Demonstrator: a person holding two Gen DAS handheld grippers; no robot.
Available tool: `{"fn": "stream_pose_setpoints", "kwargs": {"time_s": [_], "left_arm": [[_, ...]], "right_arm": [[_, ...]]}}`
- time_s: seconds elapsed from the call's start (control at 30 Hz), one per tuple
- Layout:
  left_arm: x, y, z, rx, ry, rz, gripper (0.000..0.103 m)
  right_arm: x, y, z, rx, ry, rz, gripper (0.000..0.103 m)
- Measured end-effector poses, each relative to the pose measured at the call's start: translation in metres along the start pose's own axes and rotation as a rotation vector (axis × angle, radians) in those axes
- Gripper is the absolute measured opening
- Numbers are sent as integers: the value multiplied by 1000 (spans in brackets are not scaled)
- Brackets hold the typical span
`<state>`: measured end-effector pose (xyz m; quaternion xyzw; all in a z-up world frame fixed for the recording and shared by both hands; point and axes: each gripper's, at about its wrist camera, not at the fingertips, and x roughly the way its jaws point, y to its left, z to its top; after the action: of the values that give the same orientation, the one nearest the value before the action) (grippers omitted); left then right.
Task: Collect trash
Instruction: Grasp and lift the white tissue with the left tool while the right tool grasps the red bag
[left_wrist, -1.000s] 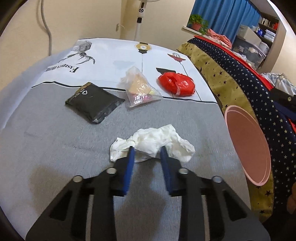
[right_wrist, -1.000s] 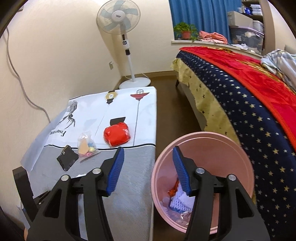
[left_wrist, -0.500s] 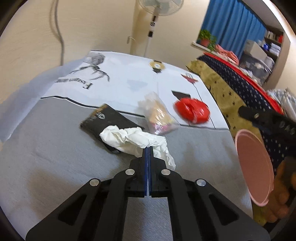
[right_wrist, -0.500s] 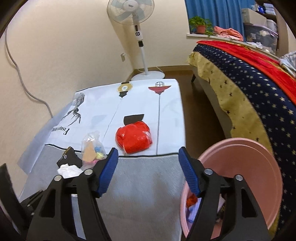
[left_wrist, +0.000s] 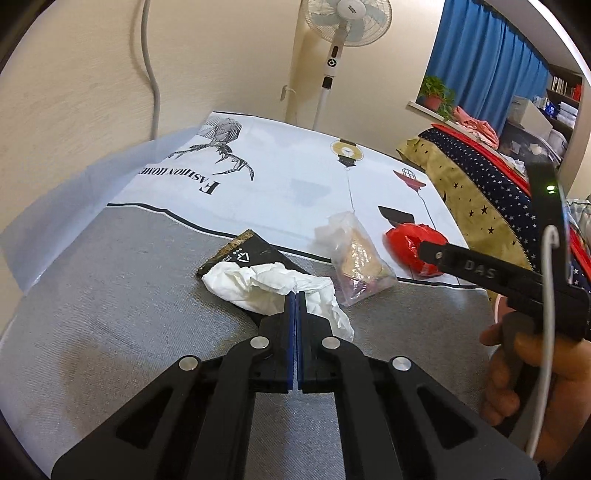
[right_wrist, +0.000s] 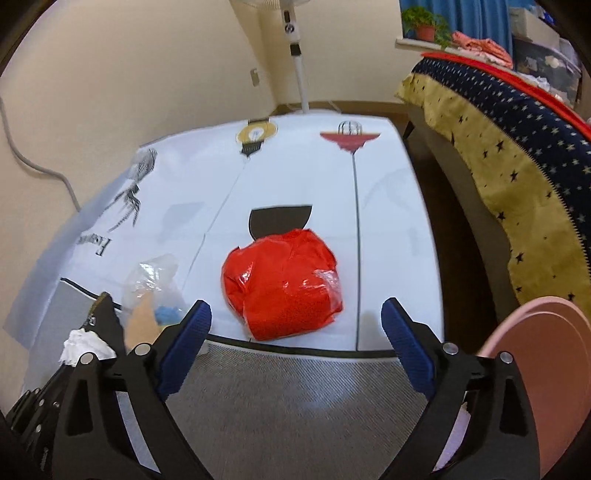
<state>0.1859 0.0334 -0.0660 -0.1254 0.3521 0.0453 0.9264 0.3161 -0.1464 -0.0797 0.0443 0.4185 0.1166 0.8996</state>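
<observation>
My left gripper (left_wrist: 296, 295) is shut on a crumpled white tissue (left_wrist: 273, 288), which hangs just above the grey cloth and over a flat black packet (left_wrist: 243, 256). A clear bag of scraps (left_wrist: 360, 258) and a red crumpled wrapper (left_wrist: 410, 247) lie beyond it. In the right wrist view the red wrapper (right_wrist: 282, 284) sits on the white printed cloth just ahead of my right gripper (right_wrist: 295, 321), whose jaws are opening wide with nothing between them. The pink bin (right_wrist: 539, 354) shows at the right edge.
A bed with a starred cover (right_wrist: 517, 147) runs along the right, with a dark floor gap (right_wrist: 458, 206) between it and the low table (left_wrist: 110, 314). A standing fan (left_wrist: 332, 48) is behind the table. A hand (left_wrist: 532, 369) holds the right gripper's handle.
My left gripper closed on the tissue and lifted it toward the black packet. My right gripper left the bin, came down over the table toward the red wrapper and widened.
</observation>
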Motion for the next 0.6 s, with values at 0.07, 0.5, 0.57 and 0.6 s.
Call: {"fn": "stream_pose_setpoints", "kwargs": {"time_s": [0.07, 0.5, 0.57, 0.6], "left_arm": [[3, 2, 0, -6, 11, -8, 0], [-7, 17, 2, -88, -59, 37, 39], [-3, 15, 3, -88, -47, 26, 46], [-1, 15, 3, -87, -39, 23, 50]], "right_arm": [[8, 1, 0, -1, 17, 1, 92], [9, 0, -1, -29, 20, -22, 54], [8, -2, -2, -29, 17, -19, 53], [6, -2, -2, -28, 15, -19, 53]]}}
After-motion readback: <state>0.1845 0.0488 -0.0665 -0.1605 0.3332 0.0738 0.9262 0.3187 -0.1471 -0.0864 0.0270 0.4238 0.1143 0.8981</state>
